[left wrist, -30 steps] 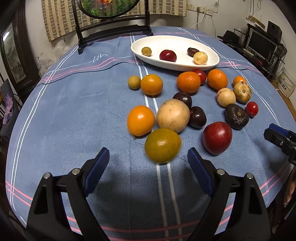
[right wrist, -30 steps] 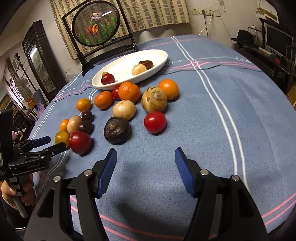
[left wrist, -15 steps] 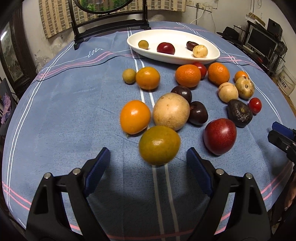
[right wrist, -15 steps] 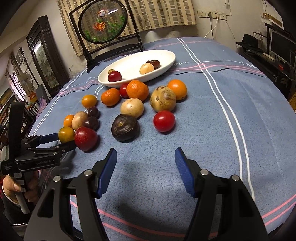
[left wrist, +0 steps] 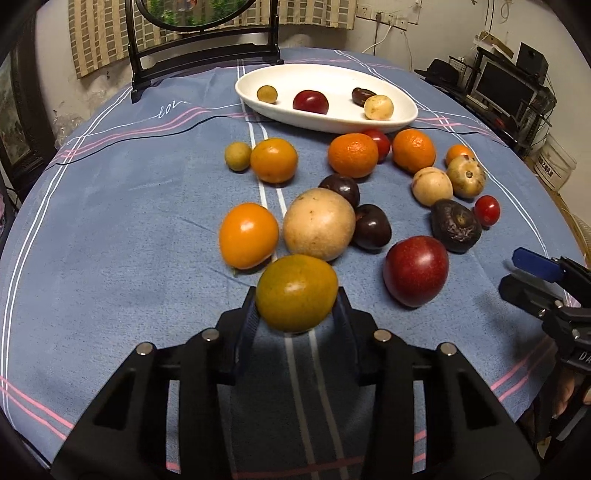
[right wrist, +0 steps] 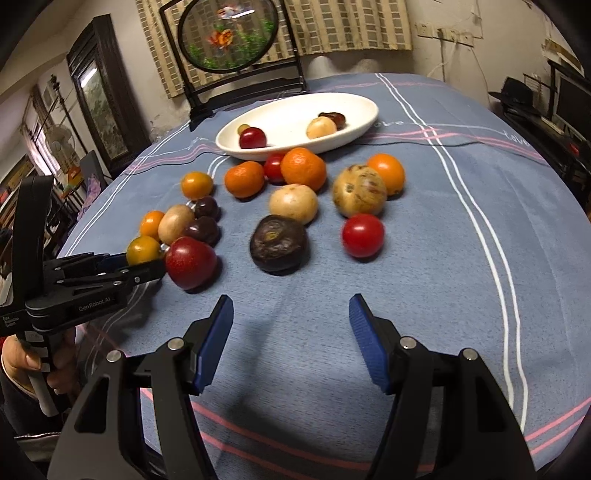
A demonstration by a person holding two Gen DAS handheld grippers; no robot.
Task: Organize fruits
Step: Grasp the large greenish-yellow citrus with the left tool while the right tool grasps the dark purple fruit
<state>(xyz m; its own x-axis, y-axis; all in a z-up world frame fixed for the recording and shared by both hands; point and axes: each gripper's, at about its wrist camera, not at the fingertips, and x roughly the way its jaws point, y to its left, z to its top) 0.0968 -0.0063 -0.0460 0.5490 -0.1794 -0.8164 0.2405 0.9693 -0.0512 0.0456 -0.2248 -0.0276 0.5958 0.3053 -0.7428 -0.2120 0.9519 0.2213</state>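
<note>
My left gripper (left wrist: 295, 310) is shut on a green-orange citrus fruit (left wrist: 296, 292), which rests on the blue tablecloth; it also shows in the right wrist view (right wrist: 143, 250). Several loose fruits lie beyond it: an orange tomato (left wrist: 248, 235), a pale round fruit (left wrist: 318, 223), a red plum (left wrist: 416, 269) and a dark wrinkled fruit (right wrist: 277, 242). A white oval dish (left wrist: 400, 117) at the back holds several small fruits. My right gripper (right wrist: 291, 328) is open and empty, above the cloth in front of the dark wrinkled fruit and a red tomato (right wrist: 362, 235).
A black-framed round screen (right wrist: 229, 35) stands behind the dish. Dark furniture (right wrist: 99, 99) lines the left wall. Electronics on shelves (left wrist: 506, 85) stand at the right. The round table's edge curves near both grippers.
My left gripper moved forward and closed its fingers around the green-orange citrus. My right gripper stayed open and edged slightly closer to the fruits.
</note>
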